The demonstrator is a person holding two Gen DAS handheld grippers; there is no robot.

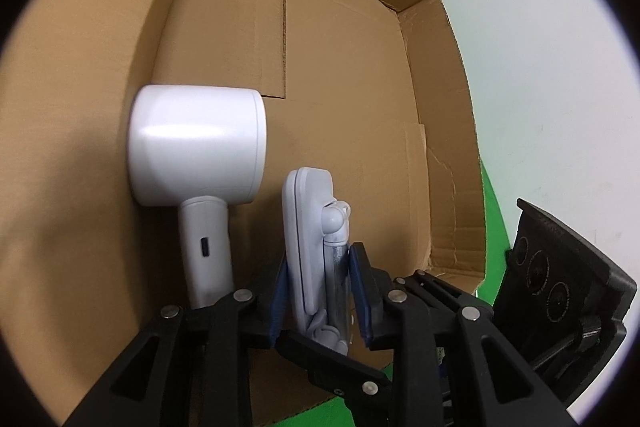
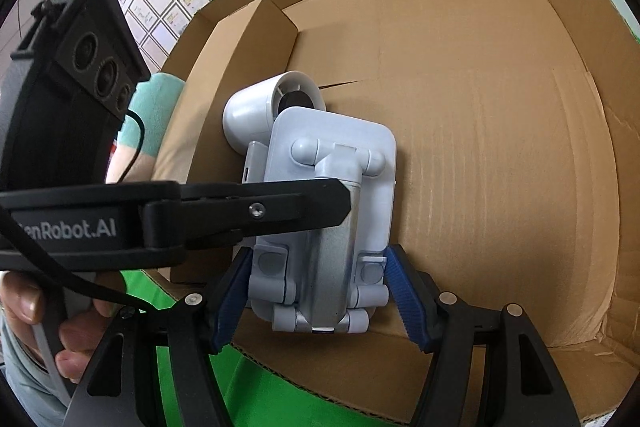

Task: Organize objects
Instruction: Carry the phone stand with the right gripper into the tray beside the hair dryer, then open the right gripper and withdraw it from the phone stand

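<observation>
Both grippers [image 1: 320, 291] [image 2: 320, 291] clamping jaws on the folded phone stand [image 2: 328, 223], beside hair dryer [image 1: 196, 151] in cardboard box [image 1: 360, 107].

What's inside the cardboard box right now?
A white hair dryer and the folded stand, which both grippers clamp. Beneath them the box floor is hidden; elsewhere it's bare.

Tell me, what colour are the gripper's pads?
Blue, ribbed pads, clearest in the right wrist view.
</observation>
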